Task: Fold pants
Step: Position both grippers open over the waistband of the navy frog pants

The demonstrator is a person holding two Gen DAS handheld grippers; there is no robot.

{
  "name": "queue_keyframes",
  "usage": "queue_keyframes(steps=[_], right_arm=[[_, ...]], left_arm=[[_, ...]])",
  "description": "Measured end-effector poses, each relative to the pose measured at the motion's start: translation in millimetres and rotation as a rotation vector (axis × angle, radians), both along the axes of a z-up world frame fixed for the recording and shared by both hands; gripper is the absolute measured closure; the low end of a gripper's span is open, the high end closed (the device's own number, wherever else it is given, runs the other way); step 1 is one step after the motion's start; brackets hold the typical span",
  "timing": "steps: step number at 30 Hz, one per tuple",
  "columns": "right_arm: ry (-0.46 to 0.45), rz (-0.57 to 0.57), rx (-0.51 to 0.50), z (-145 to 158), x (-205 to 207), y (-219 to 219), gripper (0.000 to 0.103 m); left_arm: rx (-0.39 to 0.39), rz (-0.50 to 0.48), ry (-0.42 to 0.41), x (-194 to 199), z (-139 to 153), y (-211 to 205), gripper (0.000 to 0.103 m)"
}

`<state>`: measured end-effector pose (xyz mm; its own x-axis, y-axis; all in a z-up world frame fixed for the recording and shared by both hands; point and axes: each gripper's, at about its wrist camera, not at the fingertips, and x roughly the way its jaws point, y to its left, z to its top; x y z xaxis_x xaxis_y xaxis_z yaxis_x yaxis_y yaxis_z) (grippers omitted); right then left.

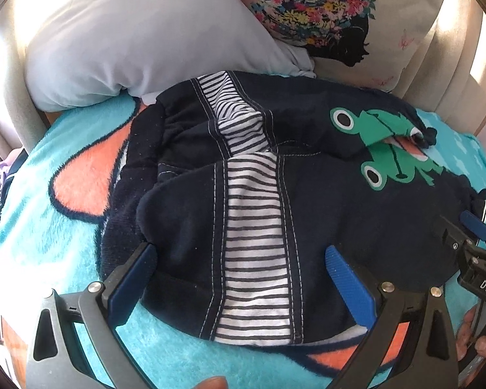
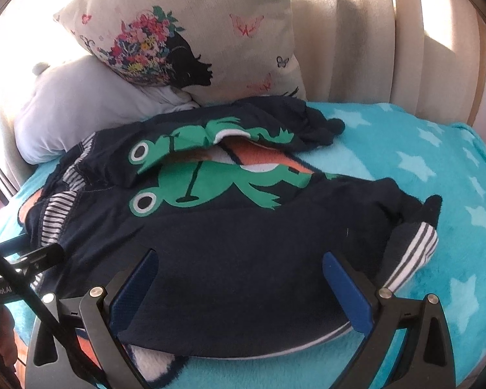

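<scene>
One turquoise fleece blanket point(image 1: 42, 236) with orange patches and pale stars covers the surface under both claws. Behind it, far ahead of the claws, there are two pillows: one plain grey pillow point(image 1: 123, 39) and one cream pillow with a flower print point(image 2: 191, 32).

The one pair of pants point(image 1: 340, 214) lies spread on the blanket, directly in front of both claws, with the two legs side by side and not yet laid one on the other. It is dark navy, with two striped side panels and two green frog prints, one on each leg.

The left gripper point(image 1: 239, 262) stands wide open at the waist end — the near leg's striped panel runs between its two fingers, which rest on or just above the cloth without pinching it. The right gripper point(image 2: 239, 269) is also spread open, at the cuff end of the near leg, with dark fabric between its fingers and the striped cuff point(image 2: 414, 253) just to its right.

The pants look light, soft and limp, probably a thick knit. The cloth will likely sag and wrinkle when lifted, and will not slip much on the fleece. A good hold seems to be the near edge — waistband for the left claw, cuff seam for the right — where the doubled layers are firmer.
</scene>
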<state>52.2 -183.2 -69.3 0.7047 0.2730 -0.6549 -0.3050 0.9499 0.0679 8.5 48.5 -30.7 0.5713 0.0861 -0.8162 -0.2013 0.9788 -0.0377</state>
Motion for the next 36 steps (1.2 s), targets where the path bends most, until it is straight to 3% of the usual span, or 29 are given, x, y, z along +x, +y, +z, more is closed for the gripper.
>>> queue_keyframes(steps=[18,36], right_arm=[[0.035,-0.008,-0.018,-5,8,2,0.000],[0.073,-0.016,-0.040,-8,13,4,0.000]], left_arm=[[0.047,-0.012,0.041,11,-10,-6,0.000],[0.074,-0.024,-0.005,-4,-12,-12,0.000]])
